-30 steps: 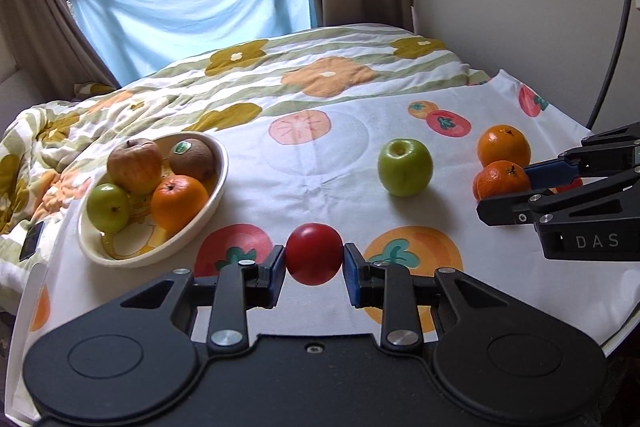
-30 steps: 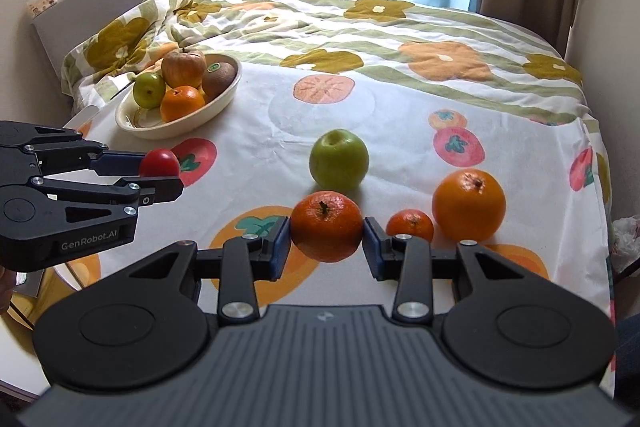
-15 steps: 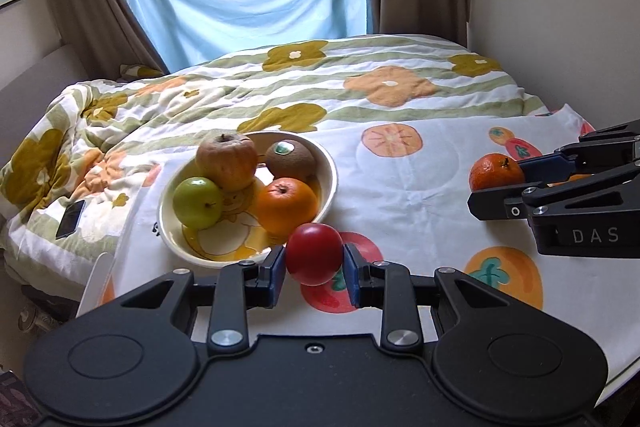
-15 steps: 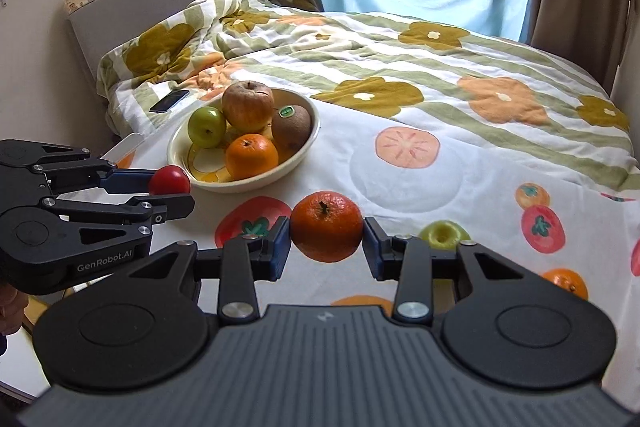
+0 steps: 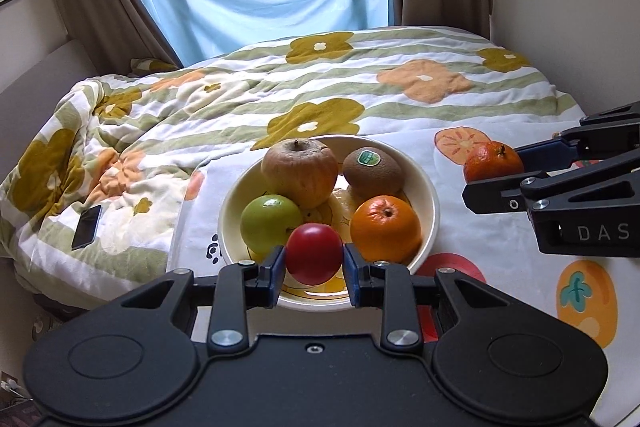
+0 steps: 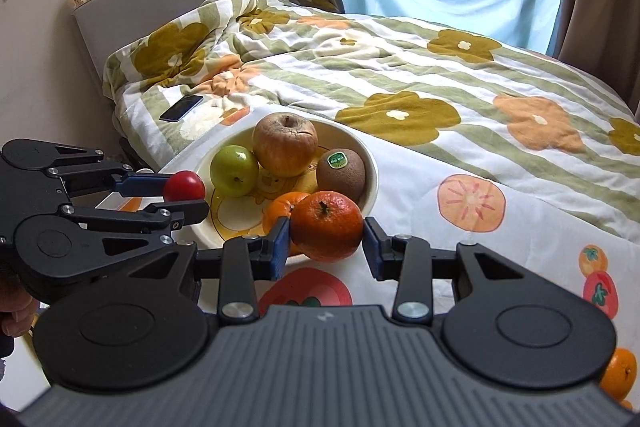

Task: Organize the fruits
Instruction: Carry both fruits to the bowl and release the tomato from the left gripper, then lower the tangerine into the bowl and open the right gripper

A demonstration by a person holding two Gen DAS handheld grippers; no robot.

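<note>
A cream bowl (image 5: 434, 203) on the fruit-print cloth holds a brown apple (image 5: 300, 173), a green apple (image 5: 268, 223), a kiwi (image 5: 372, 171) and an orange (image 5: 384, 227). My left gripper (image 5: 314, 259) is shut on a small red fruit (image 5: 314, 251), which hangs over the bowl's near rim. My right gripper (image 6: 326, 231) is shut on a mandarin (image 6: 326, 223), just before the bowl's (image 6: 372, 179) near right rim. In the left wrist view, the right gripper (image 5: 496, 179) and its mandarin (image 5: 490, 161) sit right of the bowl. The right wrist view has the left gripper (image 6: 184, 193) at the bowl's left side.
A rumpled flowered quilt (image 5: 360, 95) covers the bed behind the bowl, with a dark phone (image 5: 86, 227) lying on it at the left. One loose orange (image 6: 618, 373) rests on the cloth at the far right. A person's hand (image 6: 16, 307) holds the left gripper.
Both grippers have swung left across the cloth with their fruits and now stand at the bowl. The loose green apple and most of the loose oranges have slipped out of view.
</note>
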